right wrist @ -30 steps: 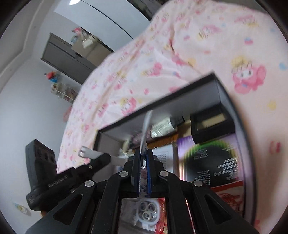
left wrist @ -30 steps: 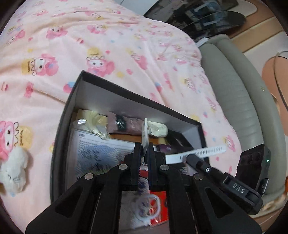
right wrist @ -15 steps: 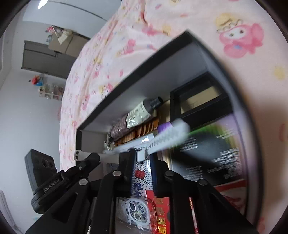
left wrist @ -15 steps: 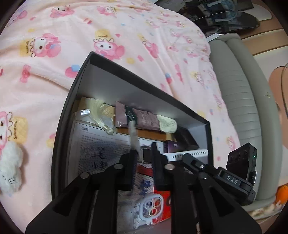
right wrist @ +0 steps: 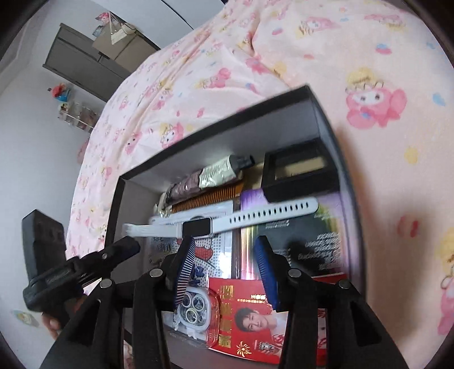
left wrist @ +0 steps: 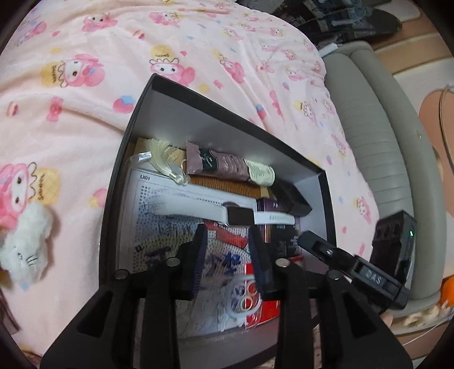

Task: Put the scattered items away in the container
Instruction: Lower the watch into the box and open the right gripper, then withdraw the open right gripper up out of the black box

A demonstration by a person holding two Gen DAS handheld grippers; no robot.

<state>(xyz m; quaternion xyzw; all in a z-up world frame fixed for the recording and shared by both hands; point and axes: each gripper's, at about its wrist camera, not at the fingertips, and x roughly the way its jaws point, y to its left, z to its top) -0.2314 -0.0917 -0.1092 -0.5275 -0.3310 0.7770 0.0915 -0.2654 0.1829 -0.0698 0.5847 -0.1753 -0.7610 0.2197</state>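
Note:
A black open box sits on the pink bedspread. A white smartwatch lies flat inside it across the papers and cards, free of both grippers. My left gripper is open and empty just above the box, right behind the watch. My right gripper is open and empty too, just behind the watch face. The box also holds a brown tube, a small black box, a clear phone case and a red card.
A white plush toy lies on the bedspread left of the box. The grey padded bed edge runs along the right. Dark shoes lie on the floor beyond. A dark cabinet stands by the far wall.
Both grippers held the watch strap a second ago. They have opened and let it go. The watch has dropped flat into the box.

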